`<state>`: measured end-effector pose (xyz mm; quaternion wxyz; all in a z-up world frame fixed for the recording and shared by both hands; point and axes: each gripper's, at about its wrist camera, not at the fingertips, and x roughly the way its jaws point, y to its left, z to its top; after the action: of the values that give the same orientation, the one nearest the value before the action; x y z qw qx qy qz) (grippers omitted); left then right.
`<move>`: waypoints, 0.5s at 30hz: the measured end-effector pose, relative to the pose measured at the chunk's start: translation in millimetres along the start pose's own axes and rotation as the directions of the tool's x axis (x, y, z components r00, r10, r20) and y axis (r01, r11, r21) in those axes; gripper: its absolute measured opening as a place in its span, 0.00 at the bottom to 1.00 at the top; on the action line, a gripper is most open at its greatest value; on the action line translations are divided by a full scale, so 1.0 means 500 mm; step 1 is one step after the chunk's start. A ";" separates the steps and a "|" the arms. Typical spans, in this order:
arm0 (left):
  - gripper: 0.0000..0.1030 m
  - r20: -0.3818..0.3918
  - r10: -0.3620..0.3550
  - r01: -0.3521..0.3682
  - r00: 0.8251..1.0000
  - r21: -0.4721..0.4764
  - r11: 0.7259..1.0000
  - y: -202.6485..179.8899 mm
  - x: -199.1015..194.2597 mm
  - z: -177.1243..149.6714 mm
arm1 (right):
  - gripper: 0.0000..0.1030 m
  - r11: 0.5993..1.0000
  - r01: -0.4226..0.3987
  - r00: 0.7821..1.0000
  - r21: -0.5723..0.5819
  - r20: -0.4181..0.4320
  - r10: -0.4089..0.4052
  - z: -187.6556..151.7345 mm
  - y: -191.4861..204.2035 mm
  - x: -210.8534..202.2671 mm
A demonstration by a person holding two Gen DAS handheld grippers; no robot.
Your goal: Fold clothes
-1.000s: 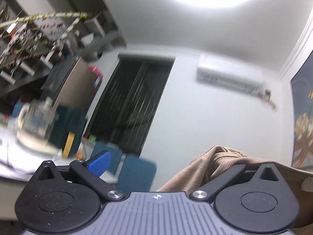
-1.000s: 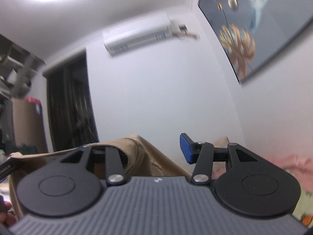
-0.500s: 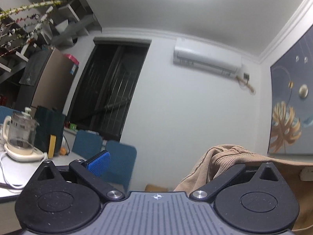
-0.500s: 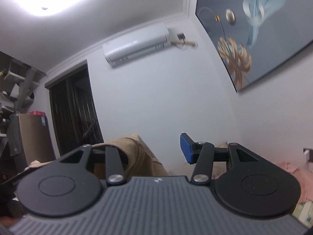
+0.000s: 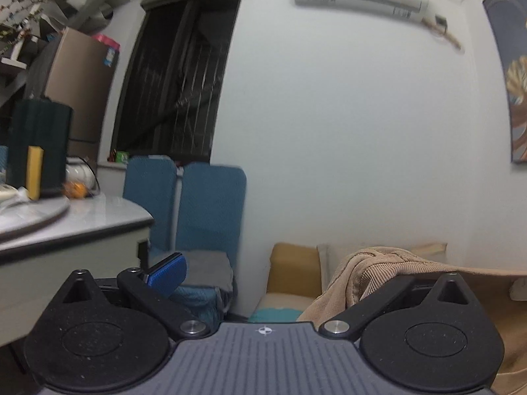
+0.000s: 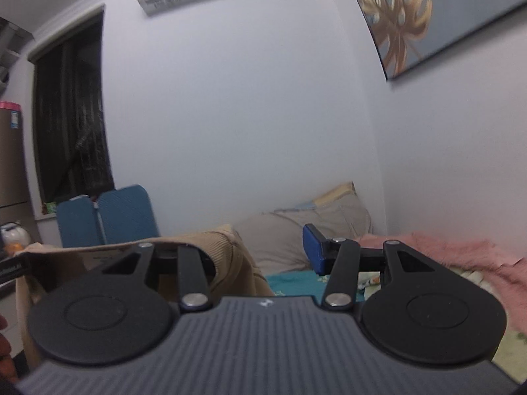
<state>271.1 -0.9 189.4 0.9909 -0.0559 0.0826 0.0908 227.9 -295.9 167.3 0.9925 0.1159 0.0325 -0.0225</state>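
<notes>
A tan corduroy garment [image 5: 388, 263] hangs over the right-hand finger of my left gripper [image 5: 280, 273] and hides that finger. The other finger, with its blue pad [image 5: 168, 271], stands far off to the left, so the jaws are wide apart. In the right wrist view the same garment [image 6: 227, 247] covers the left-hand finger of my right gripper [image 6: 255, 250]; its blue pad [image 6: 314, 247] is bare and well apart. The cloth stretches between the two grippers, held up in the air.
A grey table [image 5: 82, 227] with kitchen things stands at the left, two blue chairs [image 5: 210, 204] behind it. Below lies a bed with a teal sheet [image 6: 290, 279], a pillow [image 6: 296, 230], a pink blanket [image 6: 461, 253] and a yellow cushion [image 5: 293, 270].
Both views have tilted down from the ceiling light toward the wall, chairs and bed. The garment stays draped over the same finger of each gripper; the jaws keep their spread.
</notes>
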 end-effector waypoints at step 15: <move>0.96 -0.587 -0.022 0.132 0.809 0.145 0.981 -0.099 0.749 -0.525 | 0.49 0.996 0.078 0.823 -0.052 -0.561 -0.094 -0.487 -0.095 0.678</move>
<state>603.3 -18.6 -128.0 0.9216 0.0048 0.3875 0.0212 548.8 -298.2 -103.3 0.9384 0.1024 0.3287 -0.0315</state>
